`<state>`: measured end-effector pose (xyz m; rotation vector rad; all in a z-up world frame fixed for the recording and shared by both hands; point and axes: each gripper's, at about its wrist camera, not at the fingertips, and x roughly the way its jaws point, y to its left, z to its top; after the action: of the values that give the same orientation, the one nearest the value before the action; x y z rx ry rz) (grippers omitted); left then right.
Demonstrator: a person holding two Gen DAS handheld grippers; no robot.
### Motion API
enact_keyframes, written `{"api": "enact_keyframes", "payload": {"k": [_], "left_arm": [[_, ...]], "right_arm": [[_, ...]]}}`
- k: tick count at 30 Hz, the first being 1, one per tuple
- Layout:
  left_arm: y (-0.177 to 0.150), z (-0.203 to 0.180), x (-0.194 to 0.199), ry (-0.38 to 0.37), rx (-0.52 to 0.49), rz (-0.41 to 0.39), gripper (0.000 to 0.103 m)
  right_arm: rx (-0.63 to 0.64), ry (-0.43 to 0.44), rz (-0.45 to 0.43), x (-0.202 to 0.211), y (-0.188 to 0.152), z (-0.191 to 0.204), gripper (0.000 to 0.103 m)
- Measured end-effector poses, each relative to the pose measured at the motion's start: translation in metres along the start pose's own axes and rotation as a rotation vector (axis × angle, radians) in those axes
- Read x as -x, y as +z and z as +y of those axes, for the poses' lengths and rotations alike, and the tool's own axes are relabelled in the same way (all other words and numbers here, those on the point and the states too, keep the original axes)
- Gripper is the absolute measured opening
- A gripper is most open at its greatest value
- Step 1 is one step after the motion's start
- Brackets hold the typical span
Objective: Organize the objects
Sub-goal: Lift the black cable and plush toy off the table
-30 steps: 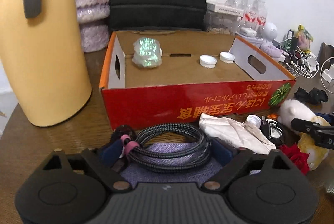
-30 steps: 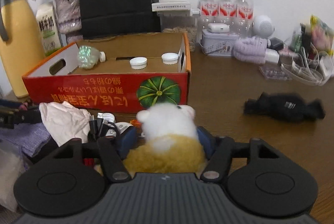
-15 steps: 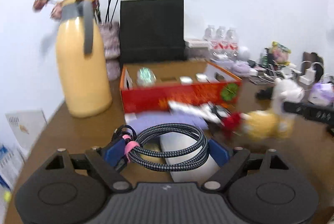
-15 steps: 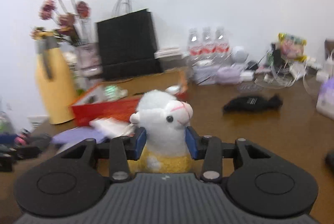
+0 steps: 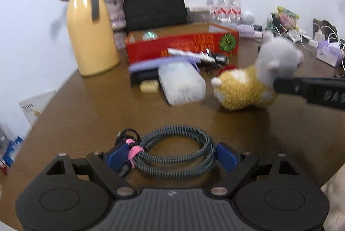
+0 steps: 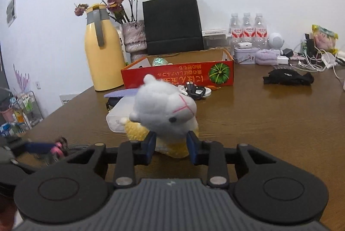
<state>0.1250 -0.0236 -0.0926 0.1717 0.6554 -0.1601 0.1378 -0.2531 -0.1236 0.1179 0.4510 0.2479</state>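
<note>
Left tongs (image 5: 173, 154) grip the coiled cable (image 5: 175, 154), low centre of frame; right tongs (image 6: 171, 145) clench the plush alpaca (image 6: 163, 114) mid-frame. Carry both level toward the red box (image 6: 177, 78) above centre, releasing only over its opening.

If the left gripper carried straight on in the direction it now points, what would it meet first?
Probably the translucent plastic container lying on the table. The left gripper, shut on the coiled cable, points roughly at it, with bare table between. Depth is unclear; a higher path might reach the red box instead.
</note>
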Motion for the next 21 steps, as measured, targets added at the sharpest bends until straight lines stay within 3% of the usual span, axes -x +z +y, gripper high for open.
{"api": "enact_keyframes", "payload": {"k": [1, 2, 3, 4, 8, 12, 14, 16, 17, 18, 20, 21], "left_arm": [[-0.002, -0.001, -0.003, 0.005, -0.002, 0.005, 0.088], [-0.004, -0.002, -0.005, 0.007, -0.007, 0.001, 0.092], [-0.006, -0.001, -0.006, 0.009, -0.004, -0.008, 0.098], [-0.007, 0.000, -0.008, 0.015, 0.003, -0.017, 0.100], [-0.007, 0.010, -0.014, -0.011, 0.049, -0.009, 0.102], [-0.005, 0.022, -0.022, -0.043, 0.103, 0.011, 0.102], [-0.001, 0.021, -0.024, -0.060, 0.079, 0.011, 0.096], [0.001, 0.020, -0.026, -0.067, 0.075, 0.000, 0.094], [0.000, 0.019, -0.027, -0.063, 0.074, -0.008, 0.092], [0.000, 0.019, -0.027, -0.060, 0.077, -0.017, 0.092], [-0.001, 0.020, -0.027, -0.065, 0.080, -0.019, 0.092], [-0.001, 0.020, -0.026, -0.068, 0.080, -0.021, 0.092]], "right_arm": [[0.003, -0.012, -0.002, 0.003, -0.002, -0.001, 0.036], [0.006, -0.032, 0.001, 0.004, -0.004, -0.003, 0.050], [0.005, -0.050, 0.008, 0.003, -0.005, -0.005, 0.070], [0.004, -0.068, 0.013, 0.003, -0.007, -0.008, 0.078], [0.042, -0.072, 0.003, -0.001, -0.004, -0.007, 0.081], [0.118, -0.024, -0.035, -0.013, 0.005, 0.008, 0.091], [0.089, 0.003, -0.044, -0.026, 0.013, 0.010, 0.089], [0.003, 0.023, -0.048, -0.042, 0.021, 0.004, 0.072], [-0.064, 0.034, -0.054, -0.051, 0.024, -0.003, 0.047], [-0.127, 0.038, -0.037, -0.061, 0.026, -0.010, 0.031], [-0.204, 0.038, 0.007, -0.075, 0.028, -0.020, 0.037], [-0.207, 0.043, 0.005, -0.074, 0.028, -0.021, 0.046]]}}
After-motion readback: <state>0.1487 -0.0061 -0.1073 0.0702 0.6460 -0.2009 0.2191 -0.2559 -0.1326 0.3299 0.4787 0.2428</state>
